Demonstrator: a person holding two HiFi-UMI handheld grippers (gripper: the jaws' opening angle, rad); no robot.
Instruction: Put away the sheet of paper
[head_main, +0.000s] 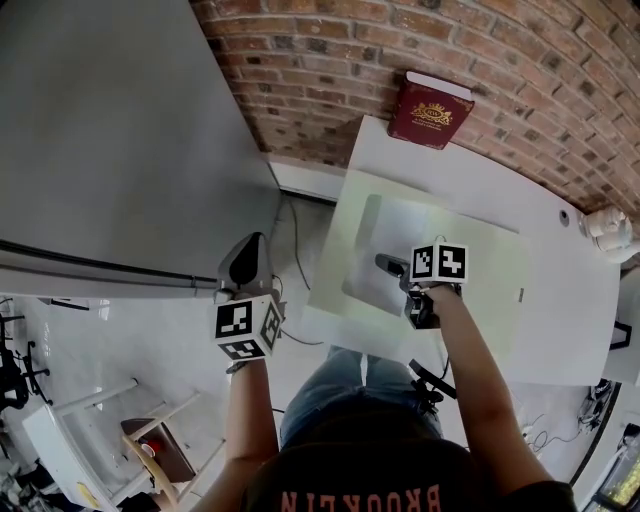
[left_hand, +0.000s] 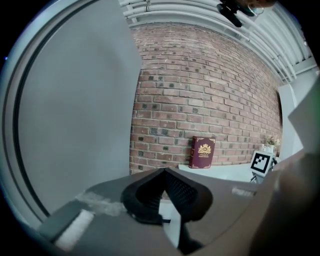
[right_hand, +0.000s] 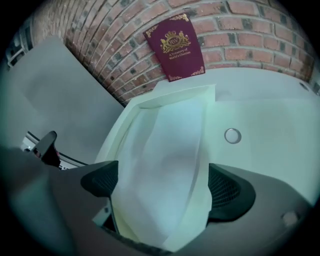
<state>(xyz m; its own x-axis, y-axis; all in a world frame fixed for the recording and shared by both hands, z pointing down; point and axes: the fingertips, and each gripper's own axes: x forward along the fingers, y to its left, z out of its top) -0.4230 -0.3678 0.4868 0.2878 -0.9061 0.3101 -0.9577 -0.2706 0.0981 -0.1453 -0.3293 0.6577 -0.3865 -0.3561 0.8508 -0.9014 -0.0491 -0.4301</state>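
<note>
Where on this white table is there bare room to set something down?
Bare: the table right of the sheet of paper, and a band behind the sheet from the red book to the white ornament. Crowded: the left part, where the right gripper stands over the sheet.

A maroon book (head_main: 431, 110) stands against the brick wall (head_main: 330, 70) on the white table (head_main: 560, 300).
</note>
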